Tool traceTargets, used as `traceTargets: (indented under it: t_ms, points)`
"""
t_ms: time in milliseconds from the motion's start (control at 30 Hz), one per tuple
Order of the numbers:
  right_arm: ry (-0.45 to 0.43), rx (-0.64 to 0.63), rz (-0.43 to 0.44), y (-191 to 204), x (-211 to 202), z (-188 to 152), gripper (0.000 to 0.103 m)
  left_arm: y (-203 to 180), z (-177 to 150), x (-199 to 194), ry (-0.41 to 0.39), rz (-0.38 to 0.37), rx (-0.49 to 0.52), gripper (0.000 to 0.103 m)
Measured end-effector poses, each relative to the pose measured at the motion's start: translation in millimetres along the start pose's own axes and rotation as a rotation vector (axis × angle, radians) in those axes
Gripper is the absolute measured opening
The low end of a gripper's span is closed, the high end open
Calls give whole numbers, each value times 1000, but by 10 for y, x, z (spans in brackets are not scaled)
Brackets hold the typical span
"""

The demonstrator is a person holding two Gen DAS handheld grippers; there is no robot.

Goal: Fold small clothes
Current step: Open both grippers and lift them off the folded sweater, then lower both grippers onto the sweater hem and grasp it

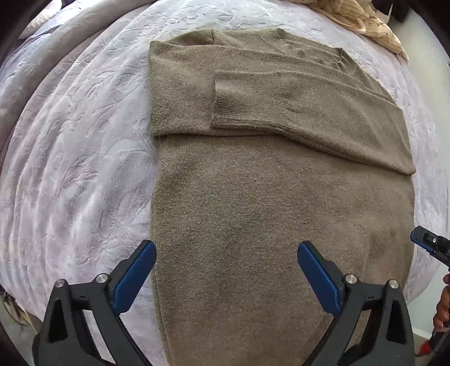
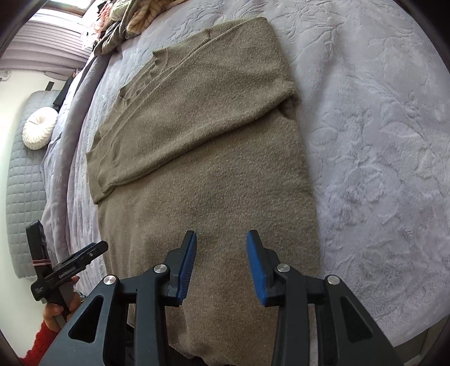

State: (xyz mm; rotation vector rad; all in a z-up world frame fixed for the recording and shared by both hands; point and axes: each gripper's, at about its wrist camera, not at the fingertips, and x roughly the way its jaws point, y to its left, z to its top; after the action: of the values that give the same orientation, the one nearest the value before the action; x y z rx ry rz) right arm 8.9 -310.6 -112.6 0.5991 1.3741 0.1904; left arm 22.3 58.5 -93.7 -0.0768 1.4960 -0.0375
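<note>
Over the hem end of the sweater (image 1: 281,219), left gripper (image 1: 226,250) hangs spread wide, nothing between the pads, pointing straight down. Right gripper (image 2: 221,253) is part-open and also empty, above the same end. Sweater lies flat on the lilac blanket (image 1: 84,169), both sleeves crossed over the chest at 12 o'clock, collar beyond. Likely sleeves are done, so both grippers sit at 6 o'clock to take the hem and fold it toward the collar. Other clothes (image 2: 135,19) piled at 11 o'clock.
</note>
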Motion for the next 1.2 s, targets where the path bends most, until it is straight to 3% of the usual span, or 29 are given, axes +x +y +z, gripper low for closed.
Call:
traceTargets:
  t_ms: [233, 333, 533, 767, 1200]
  points:
    - [15, -23, -1, 121, 23, -100, 43, 45, -109, -109, -17, 27, 22, 101]
    - [14, -36, 0, 168, 12, -123, 52, 65, -140, -131, -20, 32, 28, 101]
    - [11, -55, -2, 244, -15, -177, 53, 117, -251, -158, -15, 46, 45, 101]
    - [23, -61, -2, 281, 6, -278, 58, 212, -439, -134, 21, 14, 66, 101]
    - [147, -110, -24, 73, 117, -695, 58, 530, -1225, -62, 139, -68, 125, 101]
